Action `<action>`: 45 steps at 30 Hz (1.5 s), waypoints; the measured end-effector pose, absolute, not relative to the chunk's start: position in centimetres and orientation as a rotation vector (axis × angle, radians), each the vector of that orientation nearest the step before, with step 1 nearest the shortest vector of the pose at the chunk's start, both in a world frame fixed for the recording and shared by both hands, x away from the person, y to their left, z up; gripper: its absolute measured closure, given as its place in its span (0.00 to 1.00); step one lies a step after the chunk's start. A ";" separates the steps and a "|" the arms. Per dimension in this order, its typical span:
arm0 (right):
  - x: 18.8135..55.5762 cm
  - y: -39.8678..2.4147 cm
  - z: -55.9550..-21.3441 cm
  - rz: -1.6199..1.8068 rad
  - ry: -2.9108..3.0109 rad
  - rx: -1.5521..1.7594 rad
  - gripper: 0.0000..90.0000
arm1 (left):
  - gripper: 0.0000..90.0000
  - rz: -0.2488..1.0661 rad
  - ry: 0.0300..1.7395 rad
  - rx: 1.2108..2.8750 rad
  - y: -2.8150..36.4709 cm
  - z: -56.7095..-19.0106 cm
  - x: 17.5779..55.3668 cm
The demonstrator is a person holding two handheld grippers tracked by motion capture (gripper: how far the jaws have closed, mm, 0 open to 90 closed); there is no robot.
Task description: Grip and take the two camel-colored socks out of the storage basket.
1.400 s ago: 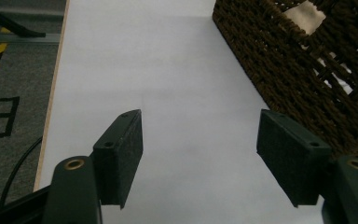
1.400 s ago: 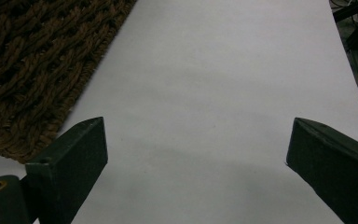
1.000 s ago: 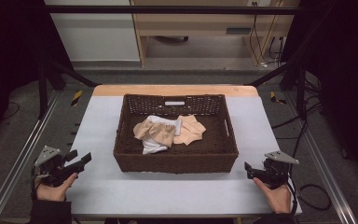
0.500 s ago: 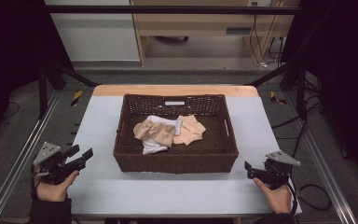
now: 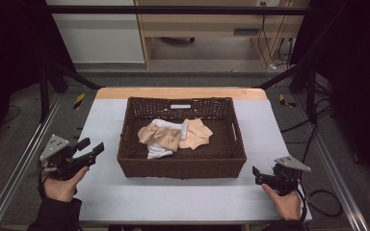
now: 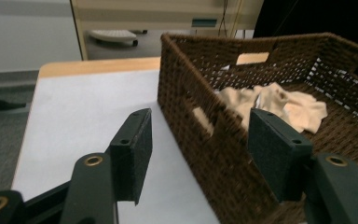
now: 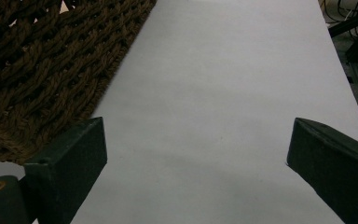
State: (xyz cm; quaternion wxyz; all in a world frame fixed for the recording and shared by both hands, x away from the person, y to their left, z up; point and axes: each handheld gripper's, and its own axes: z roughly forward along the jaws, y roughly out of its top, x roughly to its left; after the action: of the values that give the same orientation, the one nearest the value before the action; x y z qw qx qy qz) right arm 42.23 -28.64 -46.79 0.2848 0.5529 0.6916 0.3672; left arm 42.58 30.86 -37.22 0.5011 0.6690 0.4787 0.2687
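A dark brown wicker basket (image 5: 180, 168) stands in the middle of the white table (image 5: 173, 198). In it lie crumpled beige cloths (image 5: 169, 136) over a white one (image 5: 158, 151). My left gripper (image 5: 91, 145) hovers left of the basket, raised off the table, open with nothing between its jaws; they have closed a little within the last second. In the left gripper view, that gripper (image 6: 198, 135) points at the basket's near corner (image 6: 214, 126), with the cloths (image 6: 270, 100) beyond. My right gripper (image 5: 256, 174) rests low at the basket's front right, open and empty; in its own view, the right gripper (image 7: 196, 135) frames bare table beside the basket wall (image 7: 37, 56).
The table's far edge is a wooden strip (image 5: 180, 93). Metal frame rails (image 5: 24, 159) run along both sides, with cables (image 5: 318, 197) on the floor at the right. A wooden cabinet (image 5: 212, 24) stands behind the table.
My left gripper has risen and shifted a little toward the basket. The right gripper, basket and cloths have stayed put.
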 end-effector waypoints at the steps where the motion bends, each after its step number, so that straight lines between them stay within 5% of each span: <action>1: 42.2 -28.6 -46.8 0.983 1.848 1.479 0.06 | 0.45 0.654 1.150 1.613 30.6 -37.0 42.7; 45: 42.3 -28.8 -46.7 0.986 1.835 1.482 0.06 | 0.47 0.641 1.027 1.740 20.6 -32.3 49.6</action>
State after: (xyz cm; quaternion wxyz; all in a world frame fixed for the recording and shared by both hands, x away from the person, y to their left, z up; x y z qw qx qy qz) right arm 42.26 -28.77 -46.74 0.2882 0.5551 0.6873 0.3693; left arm 49.64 20.60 -32.34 0.4891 0.7160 0.4227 0.2637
